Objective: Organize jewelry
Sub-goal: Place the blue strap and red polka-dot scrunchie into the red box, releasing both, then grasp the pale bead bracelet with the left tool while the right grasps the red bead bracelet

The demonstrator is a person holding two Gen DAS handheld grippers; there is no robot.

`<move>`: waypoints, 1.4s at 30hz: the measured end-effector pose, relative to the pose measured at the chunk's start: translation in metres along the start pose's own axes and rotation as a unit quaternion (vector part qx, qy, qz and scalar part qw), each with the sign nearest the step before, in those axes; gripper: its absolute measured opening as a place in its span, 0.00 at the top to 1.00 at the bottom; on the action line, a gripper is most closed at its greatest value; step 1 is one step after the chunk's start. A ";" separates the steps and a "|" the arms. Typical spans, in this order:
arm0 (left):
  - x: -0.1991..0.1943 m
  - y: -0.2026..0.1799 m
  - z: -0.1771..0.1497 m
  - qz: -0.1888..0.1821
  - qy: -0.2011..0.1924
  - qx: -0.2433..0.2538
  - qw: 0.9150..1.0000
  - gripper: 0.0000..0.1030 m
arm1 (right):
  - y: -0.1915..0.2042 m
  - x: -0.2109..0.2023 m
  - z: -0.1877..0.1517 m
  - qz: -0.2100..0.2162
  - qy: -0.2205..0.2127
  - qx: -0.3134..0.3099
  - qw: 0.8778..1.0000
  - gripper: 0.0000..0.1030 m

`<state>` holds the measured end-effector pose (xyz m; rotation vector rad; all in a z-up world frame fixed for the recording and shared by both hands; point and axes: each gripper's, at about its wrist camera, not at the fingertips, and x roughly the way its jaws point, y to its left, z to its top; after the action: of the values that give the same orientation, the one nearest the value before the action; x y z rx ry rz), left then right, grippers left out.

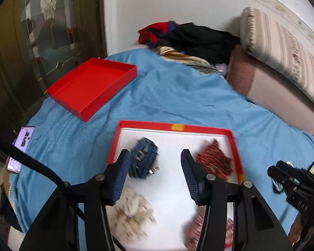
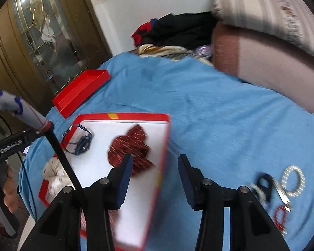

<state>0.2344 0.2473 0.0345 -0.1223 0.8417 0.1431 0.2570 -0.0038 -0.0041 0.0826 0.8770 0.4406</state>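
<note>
left wrist view: left gripper (image 1: 155, 163) jaws apart, nothing between the pads, above the white-lined red box (image 1: 178, 127) on the blue blanket (image 1: 178, 96). inside — blue bracelet (image 1: 144, 160), dark red piece (image 1: 214, 159), cream piece (image 1: 131, 215). right gripper (image 2: 155, 171) also apart and empty, over the box's right rim. loose rings (image 2: 293, 181) lie on the blanket, well apart. red lid (image 1: 92, 86) beyond.

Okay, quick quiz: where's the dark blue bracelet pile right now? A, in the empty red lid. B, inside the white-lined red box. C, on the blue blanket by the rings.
B: the dark blue bracelet pile lies on the white lining of the red box, beside the red pile.
</note>
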 end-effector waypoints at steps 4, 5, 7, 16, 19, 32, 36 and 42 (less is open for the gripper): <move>-0.026 -0.031 -0.016 -0.007 -0.010 0.029 0.999 0.51 | -0.034 -0.032 -0.023 -0.022 -0.003 0.023 0.999 0.53; -0.034 -0.041 -0.021 -0.010 -0.013 0.038 0.999 0.51 | -0.044 -0.042 -0.031 -0.029 -0.004 0.029 0.999 0.53; -0.045 -0.058 -0.030 -0.018 -0.017 0.050 0.998 0.50 | -0.060 -0.056 -0.043 -0.039 -0.005 0.039 0.998 0.53; -0.059 -0.148 -0.069 -0.073 0.001 0.110 0.991 0.47 | -0.158 -0.118 -0.117 -0.102 -0.001 0.117 0.988 0.53; -0.051 -0.176 -0.081 -0.091 0.018 0.125 0.988 0.47 | -0.187 -0.132 -0.133 -0.118 -0.001 0.146 0.982 0.53; 0.024 -0.248 -0.111 -0.148 0.095 0.142 0.974 0.47 | -0.201 -0.095 -0.135 -0.068 0.011 0.143 0.987 0.53; 0.049 -0.253 -0.101 -0.151 0.104 0.132 0.974 0.48 | -0.198 -0.077 -0.126 -0.052 0.012 0.138 0.989 0.53; 0.088 -0.257 -0.078 -0.181 0.120 0.103 0.971 0.49 | -0.195 -0.050 -0.112 -0.044 0.017 0.125 0.991 0.53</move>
<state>0.2797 -0.0116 -0.0702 -0.0978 1.0547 -0.3073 0.2099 -0.2130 -0.0878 0.2665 0.9633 0.2475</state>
